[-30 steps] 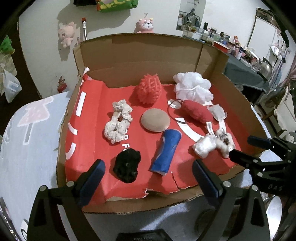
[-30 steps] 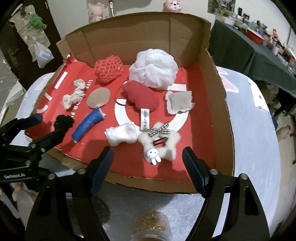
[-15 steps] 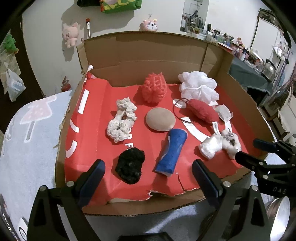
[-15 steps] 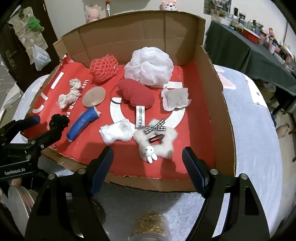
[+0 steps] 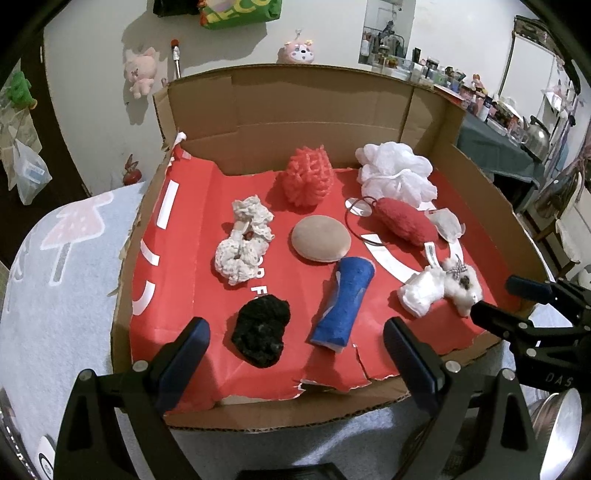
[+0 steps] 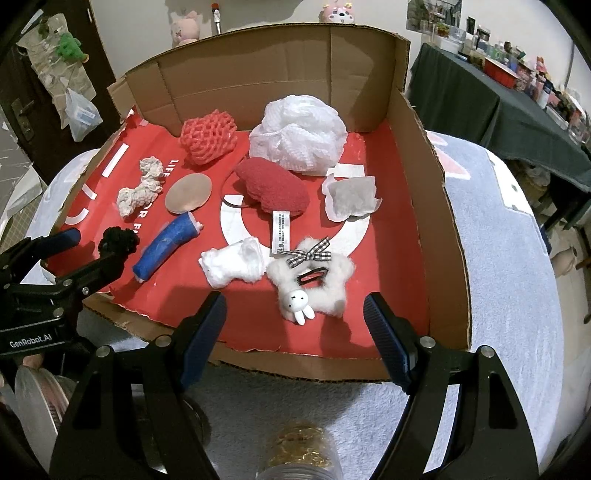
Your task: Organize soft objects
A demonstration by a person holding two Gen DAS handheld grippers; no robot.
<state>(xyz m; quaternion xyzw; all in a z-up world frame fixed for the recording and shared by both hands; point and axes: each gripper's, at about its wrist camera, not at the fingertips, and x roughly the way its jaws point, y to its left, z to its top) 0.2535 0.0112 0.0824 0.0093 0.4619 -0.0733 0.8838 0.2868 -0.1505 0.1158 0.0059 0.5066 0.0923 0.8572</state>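
We observed a pink plush toy [image 5: 139,70] hanging on the far white wall [image 5: 92,92], with a green bag [image 5: 240,13] above and to its right. A second pink plush [image 6: 339,14] sat behind the far box wall. A dark-green-covered table [image 6: 491,110] at far right carried assorted clutter. A plastic bag [image 6: 80,112] hung at far left. A pale blue towel [image 6: 509,266] covered the near surface.
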